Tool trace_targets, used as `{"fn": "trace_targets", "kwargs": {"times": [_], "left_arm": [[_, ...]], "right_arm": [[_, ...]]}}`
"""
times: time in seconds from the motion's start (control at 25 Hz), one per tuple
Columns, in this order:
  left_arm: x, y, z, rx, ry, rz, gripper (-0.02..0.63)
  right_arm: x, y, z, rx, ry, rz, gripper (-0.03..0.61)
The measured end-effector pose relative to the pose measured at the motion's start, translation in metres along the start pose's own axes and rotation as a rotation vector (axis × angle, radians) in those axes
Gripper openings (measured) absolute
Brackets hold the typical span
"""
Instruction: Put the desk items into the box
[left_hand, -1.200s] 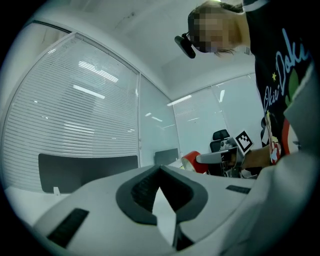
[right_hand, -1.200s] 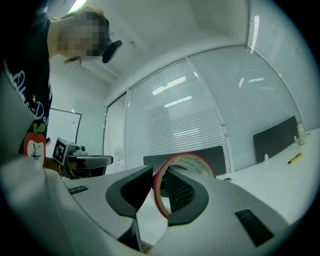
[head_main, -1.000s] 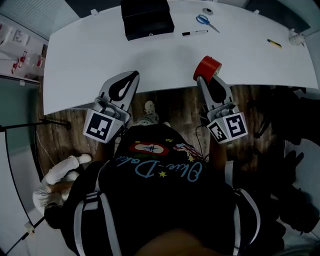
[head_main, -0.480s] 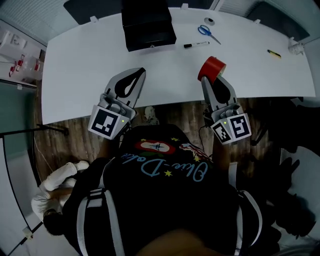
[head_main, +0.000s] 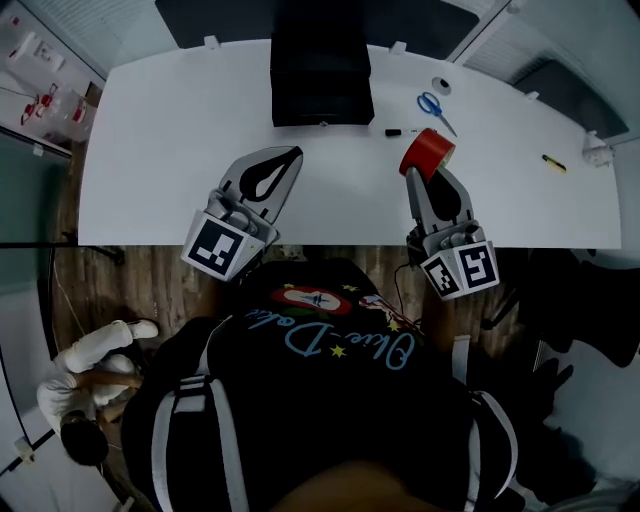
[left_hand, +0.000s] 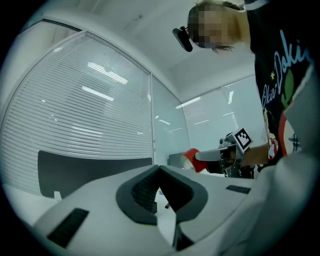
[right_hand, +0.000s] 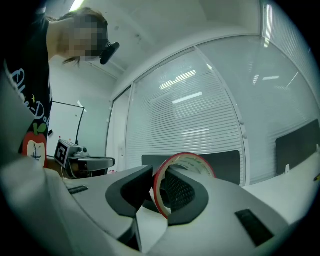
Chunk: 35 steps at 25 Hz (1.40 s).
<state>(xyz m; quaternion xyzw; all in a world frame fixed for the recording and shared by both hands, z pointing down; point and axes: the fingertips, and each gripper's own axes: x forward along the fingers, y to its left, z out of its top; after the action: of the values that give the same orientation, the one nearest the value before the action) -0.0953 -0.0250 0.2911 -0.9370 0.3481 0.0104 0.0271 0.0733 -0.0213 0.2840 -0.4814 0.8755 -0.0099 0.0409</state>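
Note:
A black box (head_main: 320, 75) stands at the desk's far middle. My right gripper (head_main: 425, 166) is shut on a red tape roll (head_main: 428, 151), held upright over the white desk (head_main: 150, 150), to the right of the box and short of it. In the right gripper view the roll (right_hand: 162, 192) sits pinched between the pads. My left gripper (head_main: 293, 153) hovers over the desk in front of the box, shut, tips touching, nothing held (left_hand: 159, 168). Blue scissors (head_main: 433, 106) and a black marker (head_main: 400, 131) lie just beyond the red roll.
A small white tape ring (head_main: 441, 85) lies behind the scissors. A yellow item (head_main: 553, 163) and a small white object (head_main: 597, 154) rest near the desk's right end. A person in white shoes (head_main: 95, 350) crouches on the wooden floor at the left.
Both grippers have moved forward from the desk's near edge out over the desk, toward the box. The red roll travelled with the right gripper. Neither gripper's jaws have changed.

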Motion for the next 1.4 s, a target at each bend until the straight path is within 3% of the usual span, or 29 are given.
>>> {"fn": "trace_targets", "kwargs": {"times": [0.56,0.8,1.4], "left_arm": [[0.002,0.059,-0.018,-0.006,0.015,0.061,0.0],[0.006,0.105,-0.024,-0.039,0.002,0.071,0.0],[0.003,0.097,-0.031,-0.021,0.018,0.053,0.0]], "right_arm": [[0.063,0.0,-0.011,-0.022,0.055,0.059,0.086],[0.108,0.003,-0.017,-0.03,0.098,0.064,0.086],[0.125,0.001,-0.029,-0.1,0.185,0.105,0.086]]}}
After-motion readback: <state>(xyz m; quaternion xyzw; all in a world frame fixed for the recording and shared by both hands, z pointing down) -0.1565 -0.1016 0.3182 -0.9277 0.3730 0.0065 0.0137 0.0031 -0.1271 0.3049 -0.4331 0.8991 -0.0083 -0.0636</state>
